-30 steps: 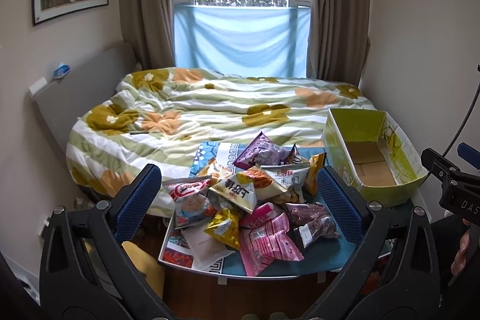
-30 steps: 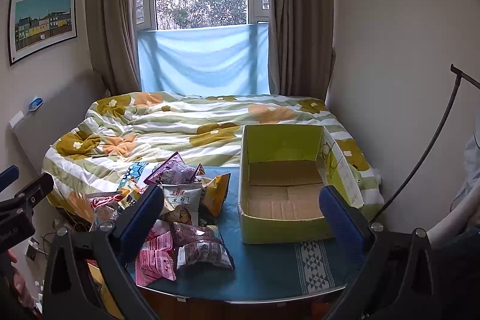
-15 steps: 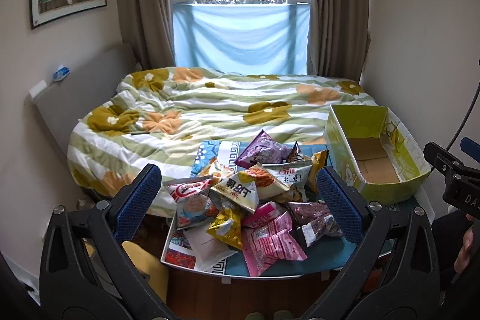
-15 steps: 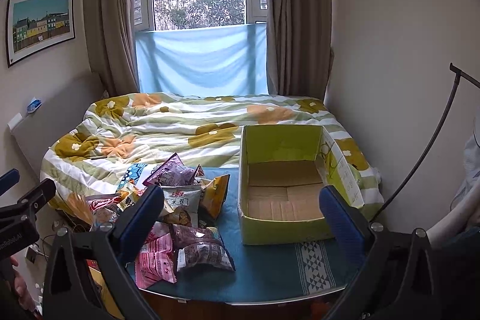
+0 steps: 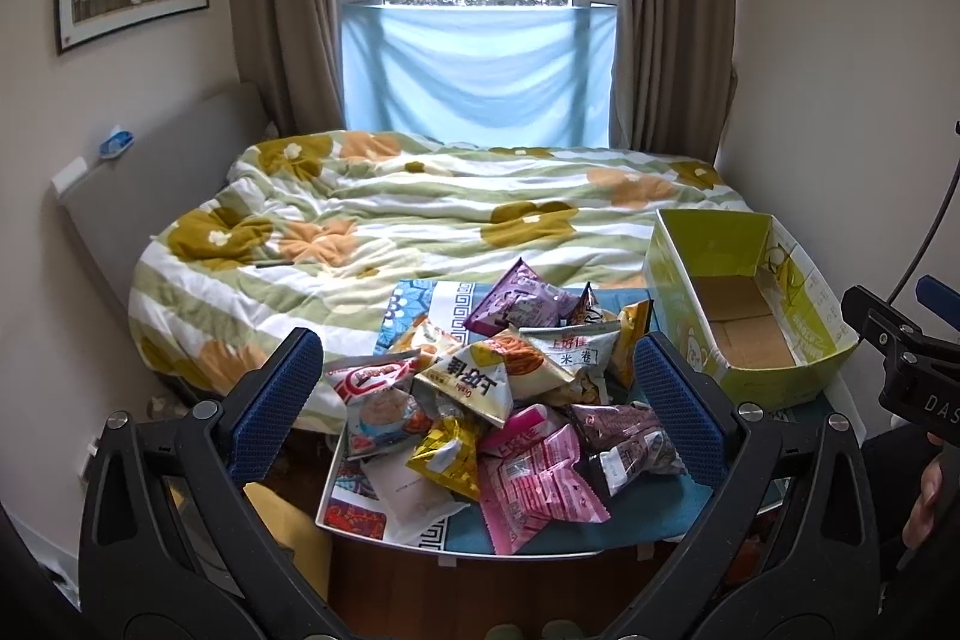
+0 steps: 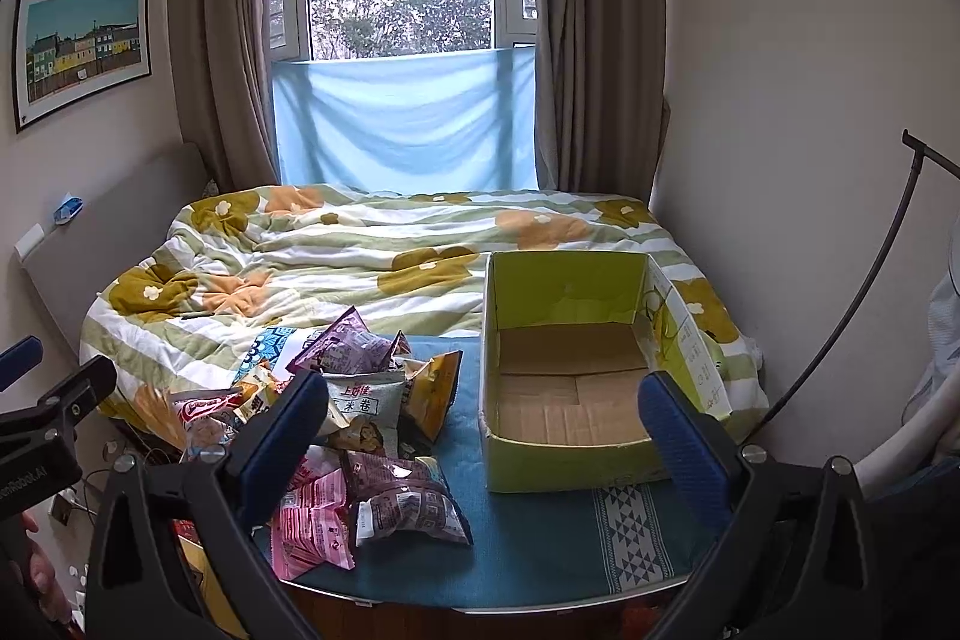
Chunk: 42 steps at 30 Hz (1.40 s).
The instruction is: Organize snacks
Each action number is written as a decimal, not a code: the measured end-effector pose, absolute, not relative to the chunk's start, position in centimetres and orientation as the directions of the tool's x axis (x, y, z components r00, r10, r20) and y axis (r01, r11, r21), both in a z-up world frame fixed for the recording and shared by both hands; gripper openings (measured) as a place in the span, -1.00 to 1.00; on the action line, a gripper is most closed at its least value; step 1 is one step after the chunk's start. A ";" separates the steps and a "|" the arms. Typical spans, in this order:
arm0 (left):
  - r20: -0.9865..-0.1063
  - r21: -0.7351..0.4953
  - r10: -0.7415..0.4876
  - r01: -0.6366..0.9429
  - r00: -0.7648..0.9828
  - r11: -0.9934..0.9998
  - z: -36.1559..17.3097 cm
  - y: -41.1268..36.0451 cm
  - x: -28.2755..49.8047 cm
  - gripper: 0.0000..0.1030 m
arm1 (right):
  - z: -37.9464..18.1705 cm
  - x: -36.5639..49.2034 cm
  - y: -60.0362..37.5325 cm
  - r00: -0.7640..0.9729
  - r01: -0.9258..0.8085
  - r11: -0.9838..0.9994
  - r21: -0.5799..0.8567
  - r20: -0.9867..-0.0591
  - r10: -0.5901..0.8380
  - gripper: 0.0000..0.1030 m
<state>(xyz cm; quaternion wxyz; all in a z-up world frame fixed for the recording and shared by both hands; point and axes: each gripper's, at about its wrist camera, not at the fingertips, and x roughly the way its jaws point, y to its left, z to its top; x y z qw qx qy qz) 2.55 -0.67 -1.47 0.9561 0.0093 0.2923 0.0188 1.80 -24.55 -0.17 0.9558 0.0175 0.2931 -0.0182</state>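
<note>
Snack packets (image 5: 510,406) lie heaped on the bench (image 6: 540,550), straight ahead of the left gripper (image 5: 477,400) and between its spread, empty fingers. Green cardboard box (image 6: 564,376) sits ahead of the right gripper (image 6: 483,436), just right of the heap; only bare cardboard floor shows inside. Right gripper likewise released, grasping nothing. Legible print: "米卷" on a pale packet (image 5: 570,349); other labels too small. Flowered bed (image 5: 420,214) lies beyond the bench.

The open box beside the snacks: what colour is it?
Yellow-green box with a brown cardboard floor; clearest in the right wrist view.
</note>
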 end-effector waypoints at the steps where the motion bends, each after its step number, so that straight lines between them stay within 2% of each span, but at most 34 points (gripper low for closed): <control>1: -0.559 0.028 0.041 -0.031 0.828 0.999 -1.5 -0.7 2.6 0.99 | -0.2 1.8 -24.6 0.827 0.046 0.999 0.023 -0.561 -0.025 0.99; 29: -0.550 0.047 0.032 -0.007 0.835 0.999 -0.9 0.2 2.0 0.99 | -0.1 1.0 -24.4 0.830 0.055 0.998 0.033 -0.556 -0.028 0.99; 35: -0.590 0.033 0.008 0.014 0.807 0.999 -1.6 1.9 3.6 0.99 | -0.5 1.2 -24.6 0.819 0.030 0.997 0.066 -0.574 0.013 1.00; 42: -0.731 -0.048 -0.063 0.040 0.680 0.998 -8.2 1.4 5.7 0.99 | -6.4 3.1 -25.1 0.710 0.009 0.986 0.169 -0.695 0.113 1.00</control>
